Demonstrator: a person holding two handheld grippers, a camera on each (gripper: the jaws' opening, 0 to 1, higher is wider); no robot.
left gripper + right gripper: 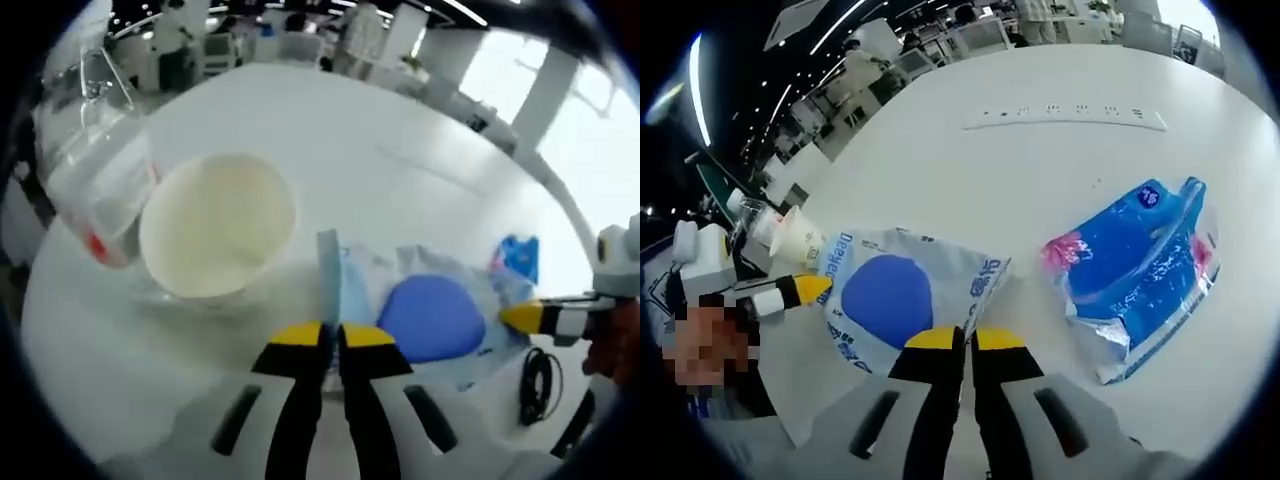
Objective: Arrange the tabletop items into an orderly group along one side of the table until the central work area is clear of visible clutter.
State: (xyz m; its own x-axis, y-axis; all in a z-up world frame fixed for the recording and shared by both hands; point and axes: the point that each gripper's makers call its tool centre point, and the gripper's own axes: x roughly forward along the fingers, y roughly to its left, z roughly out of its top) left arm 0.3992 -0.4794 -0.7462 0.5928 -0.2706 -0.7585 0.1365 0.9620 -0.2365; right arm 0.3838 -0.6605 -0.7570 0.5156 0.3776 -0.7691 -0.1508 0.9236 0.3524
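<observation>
While both jaws pinch opposite edges, the white-blue packet [895, 295] stretches lengthwise between the grippers.

The round white desk [420, 150] carries a long white power strip [1065, 118] lying flat near its far edge in the right gripper view. A black cable [538, 378] coils near the near edge in the left gripper view. Beyond the desk stand white office desks and partitions [300, 40], white pillars [545, 95] beside bright windows, and ceiling strip lights [830, 30].
</observation>
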